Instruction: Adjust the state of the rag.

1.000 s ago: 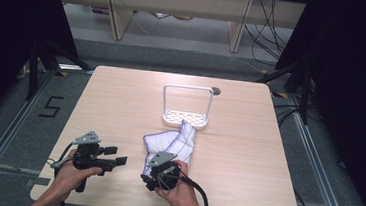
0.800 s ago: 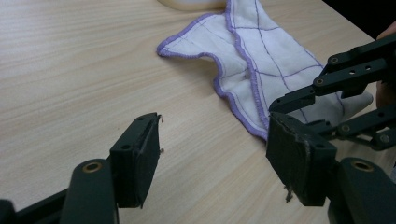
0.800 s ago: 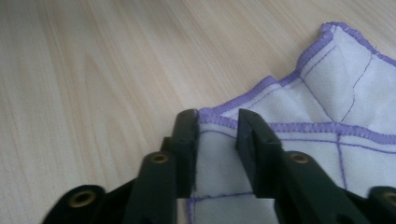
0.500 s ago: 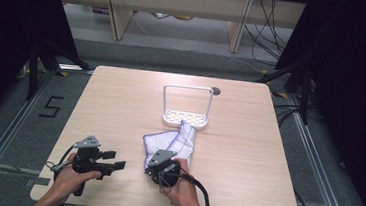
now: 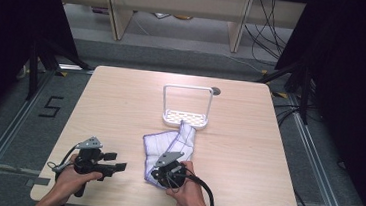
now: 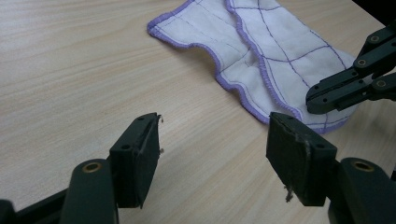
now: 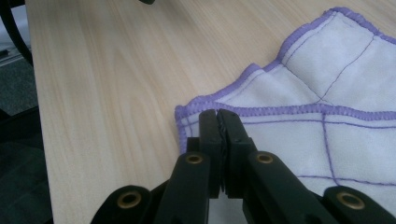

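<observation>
High view: wooden table (image 5: 247, 154) with rounded corners. Person's forearms enter from the bottom edge, each hand bearing a gripper. Left gripper (image 5: 118, 161) held low over the near-left part of the table, pointing toward the cloth, its fingers apart with bare wood beneath. Right gripper (image 5: 157, 172) sits on the near corner of the white cloth (image 5: 172, 143) with purple hem and purple grid lines; its jaws have just been closing and are now pressed together, the cloth's corner between them. Cloth lies crumpled near the table's middle, its far end just beside a white rack (image 5: 185, 117) with a tall wire loop and a perforated base. Small dark hole (image 5: 215, 91) in the tabletop behind the rack. Shelving legs and loose cables on the floor beyond; surroundings dark and hard to read.

Left gripper view: the two black fingers (image 6: 140, 156) stand spread wide, nothing between them but wood grain. Cloth (image 6: 261, 51) lies ahead and to the right, hem rippled. Right gripper's black linkage (image 6: 348, 86) enters from the right edge onto the cloth's near corner; its fingertips are partly cut off by the frame.

Right gripper view: fingers (image 7: 219, 135) pressed tight together, pinching the cloth (image 7: 299, 135) at its hemmed corner. Cloth fold hides what lies under it. Table edge and dark floor at left, blurred
</observation>
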A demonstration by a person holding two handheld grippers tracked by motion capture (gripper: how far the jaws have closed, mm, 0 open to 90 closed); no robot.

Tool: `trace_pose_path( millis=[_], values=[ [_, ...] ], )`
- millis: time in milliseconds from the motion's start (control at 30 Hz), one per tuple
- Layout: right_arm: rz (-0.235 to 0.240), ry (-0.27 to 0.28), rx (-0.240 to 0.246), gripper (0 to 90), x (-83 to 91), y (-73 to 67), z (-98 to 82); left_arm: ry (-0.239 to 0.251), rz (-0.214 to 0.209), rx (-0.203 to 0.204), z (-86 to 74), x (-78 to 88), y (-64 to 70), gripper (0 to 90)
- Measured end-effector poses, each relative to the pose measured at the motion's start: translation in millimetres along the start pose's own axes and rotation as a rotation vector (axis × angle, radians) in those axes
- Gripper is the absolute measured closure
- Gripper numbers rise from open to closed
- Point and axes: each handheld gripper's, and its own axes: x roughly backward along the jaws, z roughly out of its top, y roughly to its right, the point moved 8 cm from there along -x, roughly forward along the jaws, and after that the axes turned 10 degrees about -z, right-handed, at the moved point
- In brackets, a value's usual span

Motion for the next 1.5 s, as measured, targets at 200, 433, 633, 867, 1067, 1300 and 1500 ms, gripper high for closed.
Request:
trace_pose_path(
  millis=[200, 433, 633, 867, 1067, 1300, 1500],
  values=[
    [-0.023, 0.057, 0.005, 90.0, 12.6, 2.0, 9.6, -0.006, -0.002, -0.002, -0.6, -0.3, 0.7, 34.3],
    [-0.026, 0.150, -0.054, 90.0, 53.1, 20.0, 17.7, 0.007, -0.007, -0.007, -0.1, -3.9, 5.3, 34.3],
    [-0.082, 0.208, -0.168, 90.0, 86.1, 54.4, -3.7, -0.025, -0.021, -0.016, -1.7, -14.2, 12.3, 32.6],
    [-0.131, 0.240, -0.265, 90.0, 113.2, 71.5, -37.1, -0.015, -0.003, 0.001, 5.0, -28.0, 11.2, 31.1],
    [-0.210, 0.211, -0.306, 90.0, 122.8, 88.3, -68.0, -0.053, -0.029, -0.044, 6.5, -48.5, 24.7, 31.7],
    [-0.263, 0.122, -0.388, 90.0, 124.1, 107.2, -118.0, -0.090, -0.065, -0.080, 3.5, -60.2, 45.9, 31.7],
    [-0.321, 0.031, -0.372, 90.0, 119.9, 115.6, -139.9, -0.093, -0.117, -0.110, 0.7, -64.1, 69.2, 31.2]
  ],
)
